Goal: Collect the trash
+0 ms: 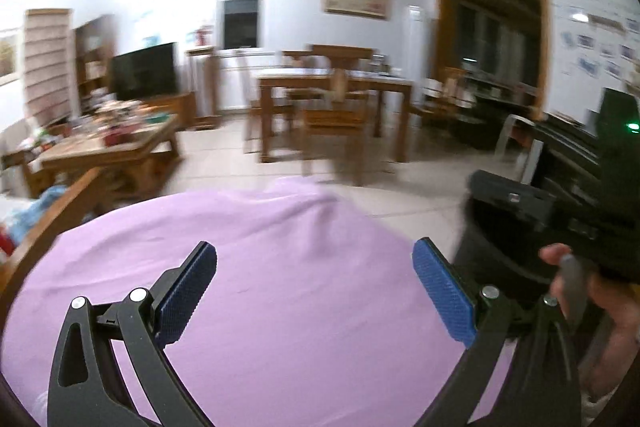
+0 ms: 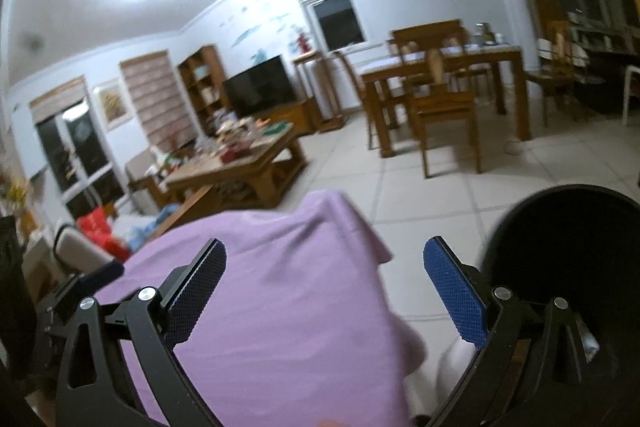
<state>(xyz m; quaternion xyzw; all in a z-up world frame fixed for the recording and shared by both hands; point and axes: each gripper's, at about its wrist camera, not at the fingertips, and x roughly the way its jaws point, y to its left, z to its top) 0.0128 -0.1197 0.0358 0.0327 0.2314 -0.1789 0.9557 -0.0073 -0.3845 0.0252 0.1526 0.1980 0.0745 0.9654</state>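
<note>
My left gripper (image 1: 316, 291) is open and empty, held above a table covered by a purple cloth (image 1: 260, 267). My right gripper (image 2: 326, 287) is open and empty too, over the same cloth (image 2: 280, 287) near its right edge. A black trash bin (image 2: 568, 247) stands on the floor just right of the table; it also shows in the left wrist view (image 1: 492, 251), partly hidden behind the other gripper's body and the hand holding it. No piece of trash shows on the cloth.
A cluttered wooden coffee table (image 2: 240, 163) stands ahead to the left, with a TV (image 2: 260, 87) behind it. A dining table with chairs (image 2: 440, 79) is ahead on the tiled floor. A wooden armrest (image 1: 52, 219) runs along the left.
</note>
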